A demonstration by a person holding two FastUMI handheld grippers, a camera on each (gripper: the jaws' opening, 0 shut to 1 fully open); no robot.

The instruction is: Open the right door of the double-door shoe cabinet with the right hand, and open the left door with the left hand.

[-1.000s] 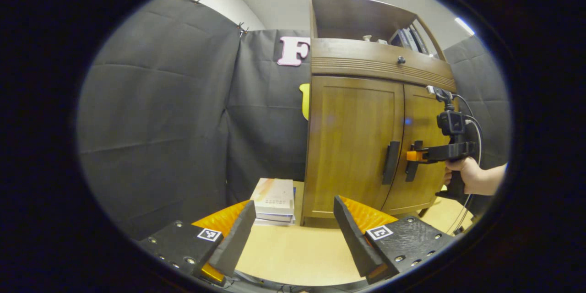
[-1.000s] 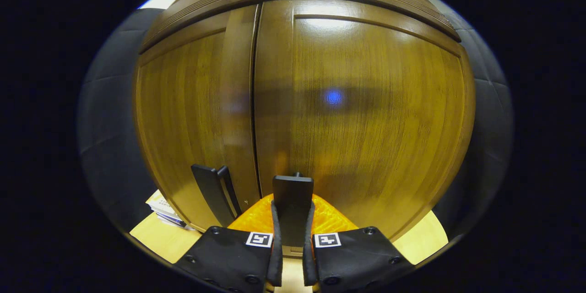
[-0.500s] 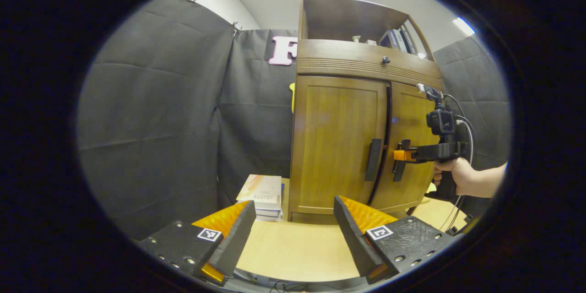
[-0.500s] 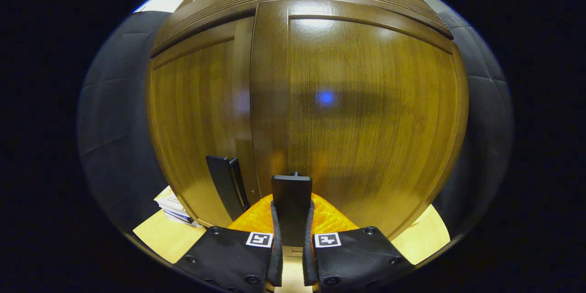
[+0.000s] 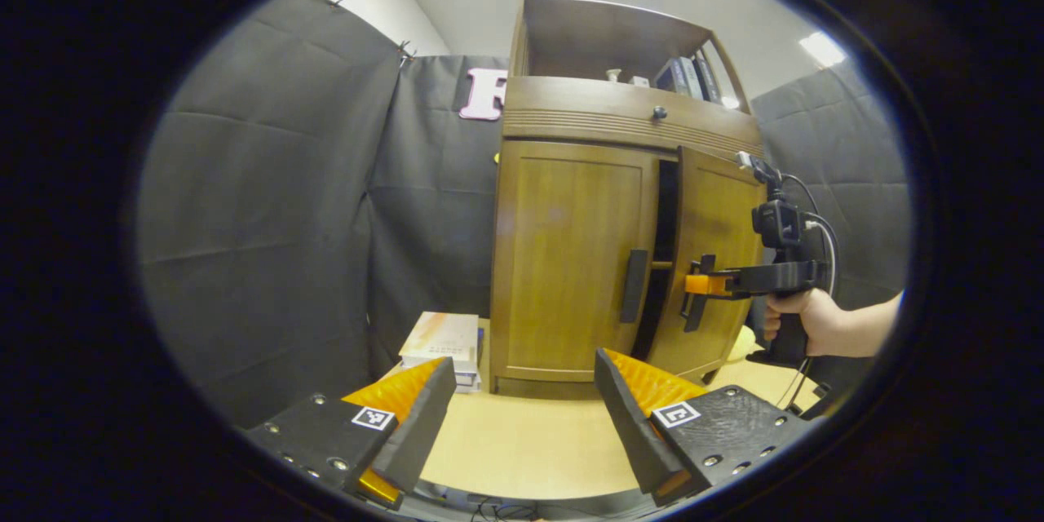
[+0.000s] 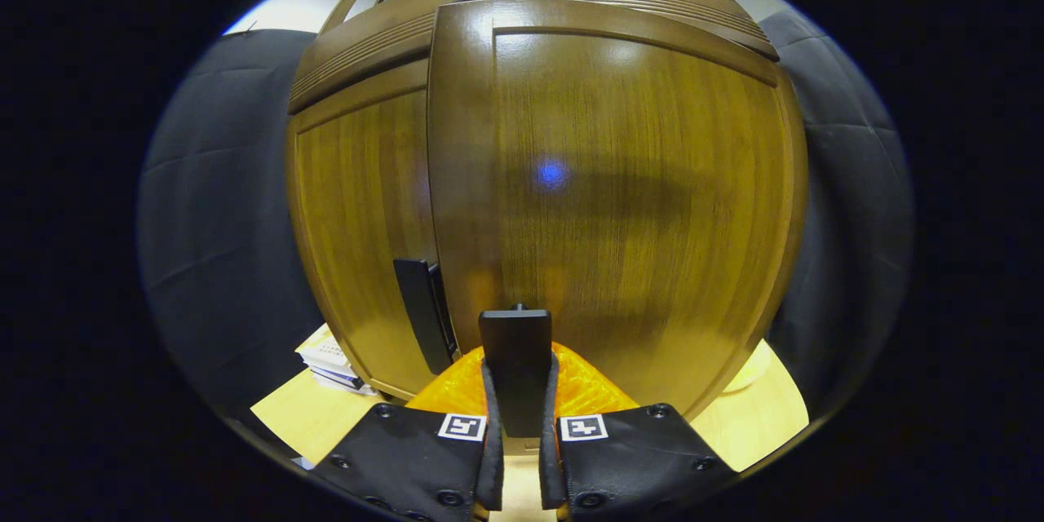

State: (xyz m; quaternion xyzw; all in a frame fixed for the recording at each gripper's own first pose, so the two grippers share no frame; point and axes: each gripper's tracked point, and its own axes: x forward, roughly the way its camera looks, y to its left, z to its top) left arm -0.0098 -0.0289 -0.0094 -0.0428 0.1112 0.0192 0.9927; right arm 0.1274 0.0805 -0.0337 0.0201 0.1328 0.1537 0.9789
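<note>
No legible text, brand or number is showing. Square black-and-white coded markers are sitting on the left gripper and the right gripper; print on the stacked books is blurring beyond reading.

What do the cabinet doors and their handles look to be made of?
The right door and left door look like brown wood or wood veneer with a glossy finish: vertical grain and light glare show. The handle between the right gripper fingers, and the left door's handle, are flat dark matte bars, plastic or painted metal; can't tell which.
</note>
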